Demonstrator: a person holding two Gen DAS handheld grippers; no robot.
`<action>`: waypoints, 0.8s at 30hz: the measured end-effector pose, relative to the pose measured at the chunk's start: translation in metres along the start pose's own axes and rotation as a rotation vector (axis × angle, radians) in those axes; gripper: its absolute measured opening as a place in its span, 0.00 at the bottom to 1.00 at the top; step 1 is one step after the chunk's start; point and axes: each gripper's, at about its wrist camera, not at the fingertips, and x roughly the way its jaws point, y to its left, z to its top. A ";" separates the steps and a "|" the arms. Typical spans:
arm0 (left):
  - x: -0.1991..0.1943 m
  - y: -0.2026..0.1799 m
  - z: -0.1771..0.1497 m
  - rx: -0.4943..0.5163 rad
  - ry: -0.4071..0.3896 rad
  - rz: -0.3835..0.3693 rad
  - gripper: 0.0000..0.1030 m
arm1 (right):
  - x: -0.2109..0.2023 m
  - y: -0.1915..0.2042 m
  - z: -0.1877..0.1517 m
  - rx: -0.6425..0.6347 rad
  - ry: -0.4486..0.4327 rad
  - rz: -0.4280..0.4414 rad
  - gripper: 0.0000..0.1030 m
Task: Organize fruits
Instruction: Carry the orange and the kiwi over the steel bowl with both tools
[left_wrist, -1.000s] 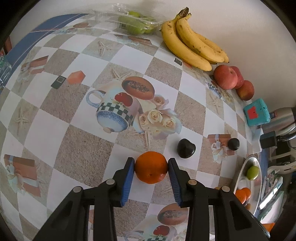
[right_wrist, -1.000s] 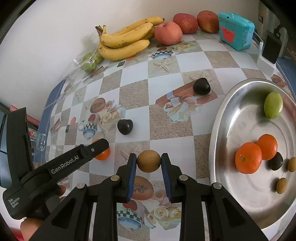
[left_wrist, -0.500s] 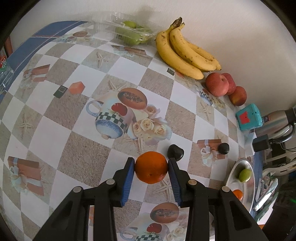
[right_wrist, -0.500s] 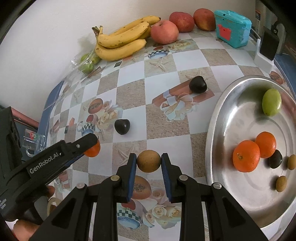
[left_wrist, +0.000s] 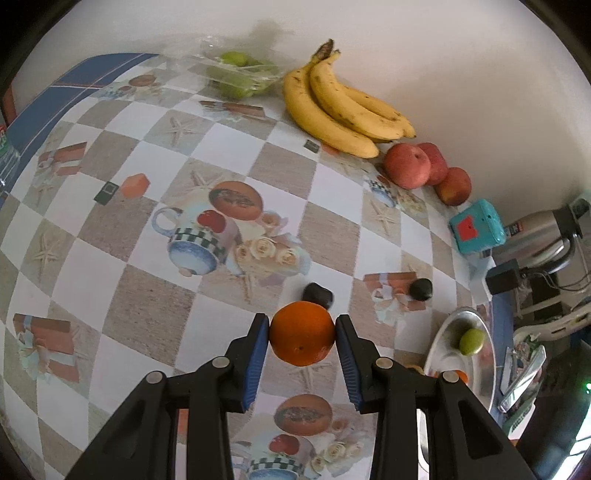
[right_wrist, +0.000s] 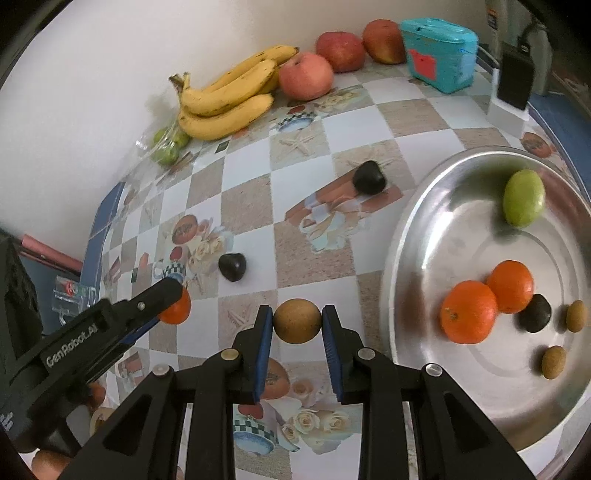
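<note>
Steel tray (right_wrist: 406, 236) lies just right of your right gripper (right_wrist: 297, 322), which clamps a brown fruit (right_wrist: 297, 320); your left gripper (left_wrist: 302, 333), farther off, grips an orange (left_wrist: 302, 332).

Soft, even daylight fills both fisheye views, which bow the checkered tablecloth (left_wrist: 155, 295) and darken into black corners, while the steel tray (right_wrist: 413, 236) carries blurred reflections and a faint shadow smudges the wall above the bananas (left_wrist: 332, 107).
</note>
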 end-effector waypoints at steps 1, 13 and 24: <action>0.000 -0.003 -0.001 0.008 0.002 -0.004 0.38 | -0.001 -0.003 0.001 0.010 -0.003 0.001 0.27; 0.007 -0.066 -0.029 0.168 0.063 -0.066 0.38 | -0.048 -0.089 0.009 0.243 -0.123 -0.054 0.27; 0.017 -0.133 -0.073 0.363 0.153 -0.145 0.38 | -0.072 -0.164 0.001 0.441 -0.185 -0.147 0.28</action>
